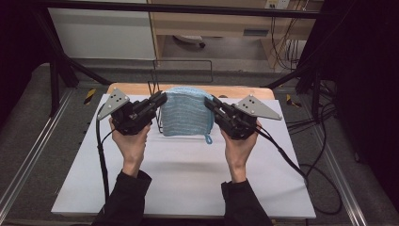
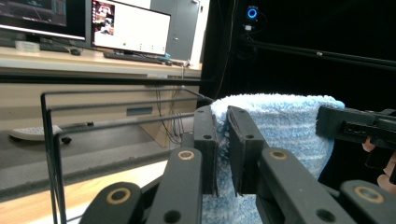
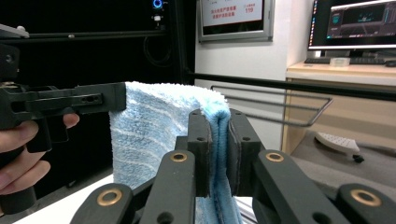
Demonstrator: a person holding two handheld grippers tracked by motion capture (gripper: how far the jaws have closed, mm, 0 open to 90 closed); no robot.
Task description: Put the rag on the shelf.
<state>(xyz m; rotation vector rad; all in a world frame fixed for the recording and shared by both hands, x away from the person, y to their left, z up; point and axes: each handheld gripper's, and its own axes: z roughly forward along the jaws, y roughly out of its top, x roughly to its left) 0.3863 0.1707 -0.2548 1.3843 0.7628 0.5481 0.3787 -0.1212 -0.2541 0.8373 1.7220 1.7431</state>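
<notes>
Left gripper (image 1: 159, 100) clamped on the left edge of the blue towel (image 1: 186, 113), jaws pinched onto the terry in the left gripper view (image 2: 223, 154). Right gripper (image 1: 210, 103) likewise clamped on the towel's right edge, fold squeezed between its jaws (image 3: 218, 154). Towel (image 2: 280, 130) draped over the top bar of a black wire rack (image 2: 51, 140) at the far middle of the white board (image 1: 188, 179), hanging down both sides, small loop (image 1: 208, 139) dangling at its lower right corner. Wooden tabletop (image 1: 141, 88) just behind. Bare board between the forearms and on either side; cables (image 1: 324, 183) trailing off the right edge.
</notes>
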